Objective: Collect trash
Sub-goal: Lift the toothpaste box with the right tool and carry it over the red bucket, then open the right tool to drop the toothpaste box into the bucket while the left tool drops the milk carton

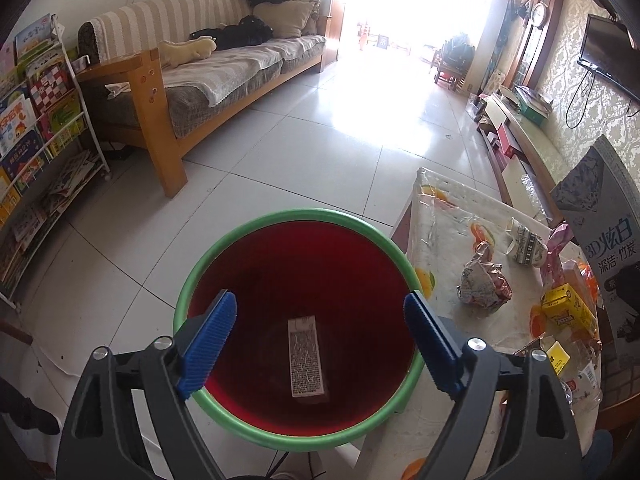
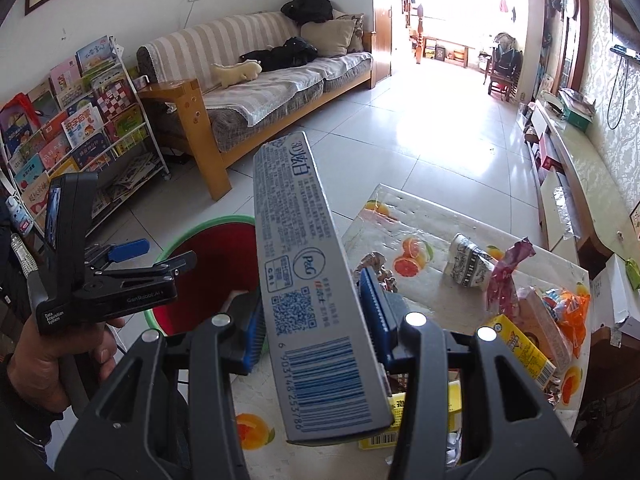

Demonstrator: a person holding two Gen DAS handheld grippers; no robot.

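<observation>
Grey toothpaste box (image 2: pixel 308 280) sits clamped in the right claw (image 2: pixel 316 320), beside the red bin (image 1: pixel 296 320). Left claw (image 1: pixel 320 340) hangs spread wide over the bin, where a small carton (image 1: pixel 306 360) lies.

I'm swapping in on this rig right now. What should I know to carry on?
Left gripper: open, held above the bin.
Right gripper: shut on the toothpaste box, lifted above the table.
Done: one small carton lies in the bin.
Left: drop the box in, then clear the crumpled wrapper, paper cup, yellow carton and other litter.
</observation>
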